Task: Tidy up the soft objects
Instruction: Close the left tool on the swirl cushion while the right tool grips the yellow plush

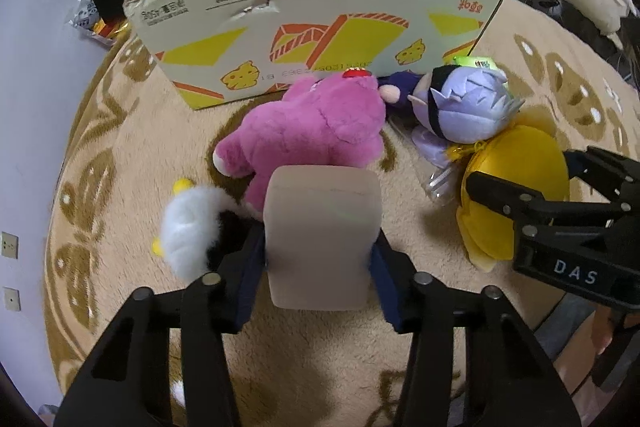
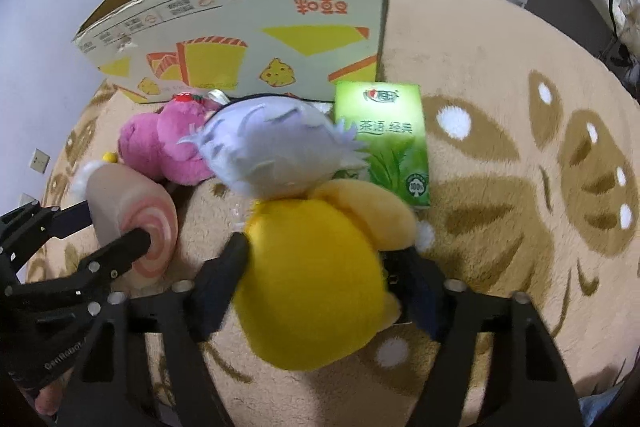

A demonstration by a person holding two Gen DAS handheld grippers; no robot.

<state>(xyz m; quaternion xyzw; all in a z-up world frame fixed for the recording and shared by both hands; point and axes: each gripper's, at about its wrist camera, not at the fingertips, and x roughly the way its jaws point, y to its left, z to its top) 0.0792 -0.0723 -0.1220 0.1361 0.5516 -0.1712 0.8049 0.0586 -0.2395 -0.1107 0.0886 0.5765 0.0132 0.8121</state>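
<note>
The soft roll toy (image 1: 322, 241), shaped like a swirly cake, is sitting between the fingers of the left gripper (image 1: 320, 259). Both pads are pressing on its sides, so the jaws are squeezing it. It is hanging in front of the big cardboard box (image 1: 320, 19), low over the fluffy rug (image 1: 120, 131).

The yellow plush (image 2: 312, 291) is lying in front of the box too, a bit nearer to us. The right gripper (image 2: 316, 291) is hugging it from both sides, and its fingers are pushing into the fur, so those jaws are clamped on the plush.

Between the yellow plush and the box, the purple-haired doll (image 2: 276, 151) is resting, its head touching the yellow plush. The pink bear (image 1: 316, 131) is lying right against the front of the box. A white fluffy toy (image 1: 188, 231) is lying beside the roll toy, farther from the box than the bear. A green tea carton (image 2: 386, 139) is standing by the box's corner.

I think both toys are now being picked up to go into the box. To do it well, both hands should be squeezing gently but firmly and lifting straight up. The doll may be dragged along, so the yellow plush should be coming up slowly. Both toys need to be going higher than the box wall before moving over it.
</note>
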